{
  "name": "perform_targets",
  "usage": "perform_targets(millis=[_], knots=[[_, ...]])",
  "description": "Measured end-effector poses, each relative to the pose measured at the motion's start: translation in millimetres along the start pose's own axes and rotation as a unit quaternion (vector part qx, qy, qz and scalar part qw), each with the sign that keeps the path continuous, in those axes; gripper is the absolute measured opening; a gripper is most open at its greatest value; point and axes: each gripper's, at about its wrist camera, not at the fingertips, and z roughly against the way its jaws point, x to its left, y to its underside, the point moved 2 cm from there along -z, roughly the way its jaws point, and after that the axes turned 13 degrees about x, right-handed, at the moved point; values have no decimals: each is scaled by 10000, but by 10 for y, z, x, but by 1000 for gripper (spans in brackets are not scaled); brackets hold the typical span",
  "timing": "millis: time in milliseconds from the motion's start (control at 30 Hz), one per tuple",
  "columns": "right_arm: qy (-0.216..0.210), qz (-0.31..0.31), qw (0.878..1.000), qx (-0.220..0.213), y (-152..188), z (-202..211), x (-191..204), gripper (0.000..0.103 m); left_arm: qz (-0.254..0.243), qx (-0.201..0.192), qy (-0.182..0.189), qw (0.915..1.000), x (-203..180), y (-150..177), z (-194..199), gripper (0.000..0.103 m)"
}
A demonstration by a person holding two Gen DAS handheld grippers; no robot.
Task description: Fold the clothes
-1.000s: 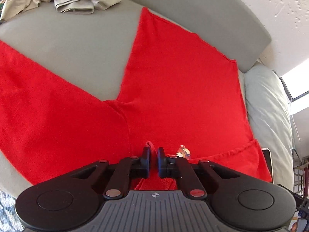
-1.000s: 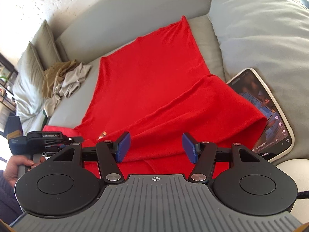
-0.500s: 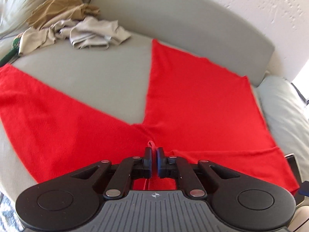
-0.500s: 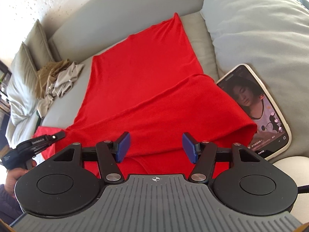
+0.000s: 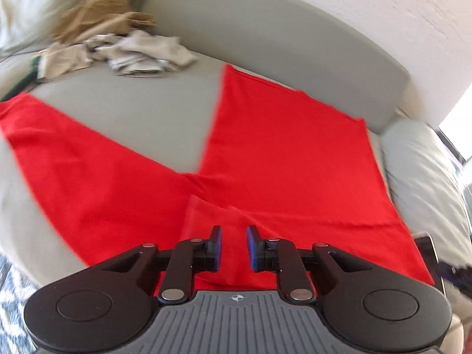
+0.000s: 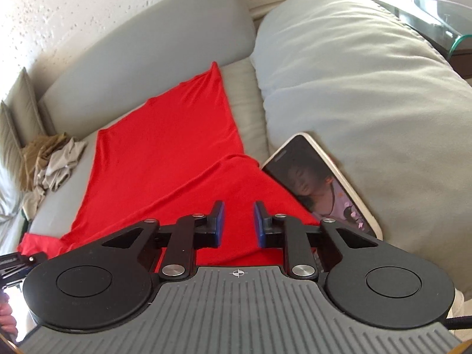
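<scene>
Red garment spread on grey sofa

On the grey sofa [image 5: 141,112] the red garment [image 5: 280,153] lies under both tongs. Left gripper [image 5: 233,246] is slightly open, empty. Right gripper [image 6: 238,224] is closing, cloth beneath, beside a phone [image 6: 321,183]; beige clothes [image 5: 124,50] far ahead

The bright red cloth garment [image 5: 283,159] looks soft, matt and finely knitted, lying smooth on the grey matt fabric sofa seat [image 5: 141,118]. The crumpled beige cloth pile [image 5: 138,53] is creased and dull. The white-cased phone [image 6: 321,183] has a glossy glass screen. The rough plastered white wall [image 6: 88,6] is pitted. The clear glass shelf [image 6: 436,8] shines.
</scene>
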Motion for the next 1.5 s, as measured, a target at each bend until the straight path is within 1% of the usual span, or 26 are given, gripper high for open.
perform_targets(millis=[33, 100, 167, 233, 267, 333, 400, 500, 600, 667, 700, 733, 800, 833, 967, 1033, 1100, 1167, 1200, 1267, 1300, 1333, 1367, 1433, 1500], knots=[[17, 4, 10000, -2, -18, -38, -31, 23, -113, 60, -36, 9999, -66, 6, -61, 13], [142, 25, 9999, -17, -48, -75, -73, 23, -152, 262, -86, 9995, -124, 12, -199, 13], [294, 75, 9995, -28, -70, -66, -127, 28, -105, 463, -138, 9988, -128, 23, -325, 13], [375, 167, 9992, -39, -83, -39, -189, 40, -40, 624, -211, 9978, -103, 33, -424, 13], [438, 253, 9987, -17, -80, -38, -213, 41, -37, 645, -212, 9977, -93, 27, -434, 14], [576, 475, 9971, 143, -72, -79, -253, 41, -23, 703, -192, 9973, -75, 13, -443, 14], [705, 661, 9950, 239, -50, -136, -268, 40, -9, 742, -196, 9971, -51, 6, -444, 17], [872, 865, 9922, 228, -32, -198, -266, 42, -4, 759, -198, 9969, -34, 7, -451, 17], [916, 1022, 9903, 224, -28, -264, -269, 43, -63, 752, -250, 9968, -55, 13, -455, 17], [923, 1115, 9891, 267, -23, -295, -248, 39, -77, 751, -267, 9968, -63, 15, -457, 17], [950, 1176, 9879, 334, -16, -316, -230, 33, -84, 750, -276, 9968, -67, 16, -458, 17], [1004, 1247, 9862, 421, -8, -343, -207, 20, -92, 750, -284, 9967, -71, 18, -459, 17], [1072, 1372, 9833, 520, 16, -378, -165, 7, -108, 750, -301, 9967, -79, 20, -461, 17], [1111, 1437, 9820, 516, 30, -378, -140, 3, -133, 768, -304, 9965, -83, 14, -460, 17], [1466, 1622, 9757, 161, 67, -173, 13, 2, -290, 862, -340, 9953, -105, -11, -462, 17], [1623, 1558, 9741, 209, 61, -85, 63, 1, -419, 927, -376, 9941, -124, -26, -470, 17], [1715, 1535, 9721, 450, 62, -115, 75, 2, -526, 980, -402, 9930, -138, -38, -479, 17], [1738, 1474, 9710, 719, 55, -215, 30, 3, -558, 984, -390, 9928, -131, -31, -477, 17], [1704, 1376, 9725, 795, 44, -235, 5, 4, -574, 986, -383, 9927, -127, -28, -477, 17], [1604, 1153, 9778, 703, -8, -170, -2, 15, -582, 984, -369, 9928, -120, -23, -478, 17], [1531, 1048, 9807, 622, -40, -121, 2, 31, -575, 980, -361, 9929, -118, -22, -479, 17], [1458, 942, 9833, 541, -72, -72, 7, 40, -569, 976, -353, 9930, -115, -21, -481, 17], [1340, 858, 9863, 434, -116, -26, 22, 40, -563, 973, -345, 9931, -112, -21, -482, 17], [922, 709, 9929, 237, -263, 21, 74, 44, -560, 974, -335, 9931, -106, -28, -484, 17], [389, 411, 9980, 279, -447, -49, 86, 44, -558, 973, -311, 9932, -98, -30, -483, 17]])
